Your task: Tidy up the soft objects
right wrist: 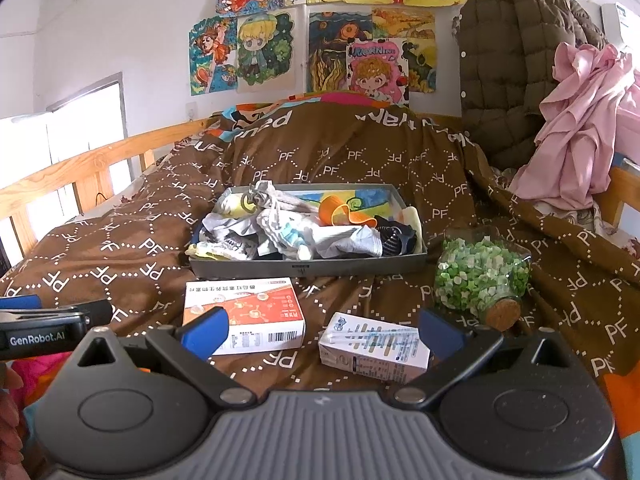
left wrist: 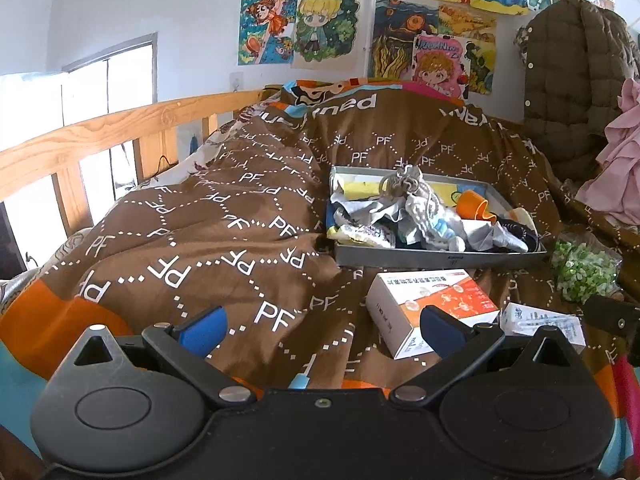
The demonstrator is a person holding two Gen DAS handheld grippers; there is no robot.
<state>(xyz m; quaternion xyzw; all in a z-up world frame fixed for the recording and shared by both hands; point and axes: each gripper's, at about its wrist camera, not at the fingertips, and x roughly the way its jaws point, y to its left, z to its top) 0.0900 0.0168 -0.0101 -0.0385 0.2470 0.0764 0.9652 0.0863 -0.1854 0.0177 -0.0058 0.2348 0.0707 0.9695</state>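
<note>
A grey tray (right wrist: 308,269) sits on the brown quilt, piled with crumpled socks and small cloths (right wrist: 296,230) and an orange cup (right wrist: 334,210). It also shows in the left wrist view (left wrist: 436,259), with the soft pile (left wrist: 424,220) inside. My left gripper (left wrist: 322,330) is open and empty, low over the quilt, in front and left of the tray. My right gripper (right wrist: 322,330) is open and empty, hovering over two boxes in front of the tray. The left gripper's body shows at the left edge of the right wrist view (right wrist: 44,330).
An orange-and-white box (right wrist: 244,316) and a smaller white box (right wrist: 376,348) lie in front of the tray. A corked glass jar of green bits (right wrist: 480,276) lies right of it. A pink garment (right wrist: 580,128) and brown padded coat (right wrist: 512,68) hang at right. A wooden rail (left wrist: 80,140) runs left.
</note>
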